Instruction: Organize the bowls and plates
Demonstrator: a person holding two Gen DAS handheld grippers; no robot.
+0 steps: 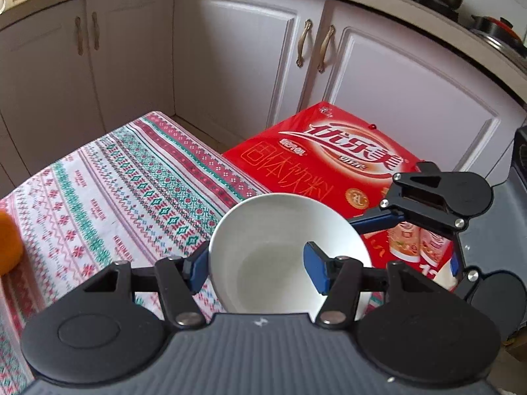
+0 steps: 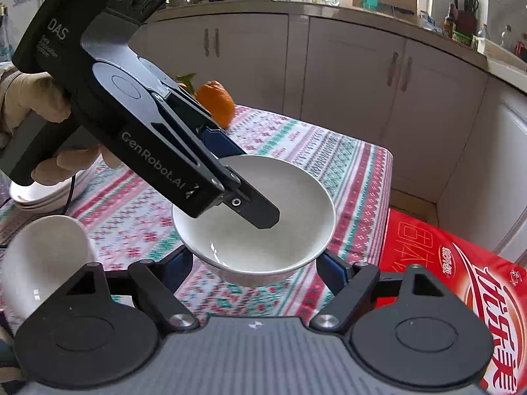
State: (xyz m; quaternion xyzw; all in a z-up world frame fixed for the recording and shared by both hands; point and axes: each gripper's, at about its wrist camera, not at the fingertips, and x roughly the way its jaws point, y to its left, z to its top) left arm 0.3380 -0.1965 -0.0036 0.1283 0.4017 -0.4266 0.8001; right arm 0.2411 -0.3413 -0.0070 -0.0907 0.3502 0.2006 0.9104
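Seemingly both claws, left claw (image 1: 260,268) tilted down, on bowl (image 1: 280,247).

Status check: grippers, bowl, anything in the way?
Left gripper shut on white bowl rim, one jaw inside. Right gripper jaws straddle its base, contact unclear. Tipped bowl lying close by, apart.
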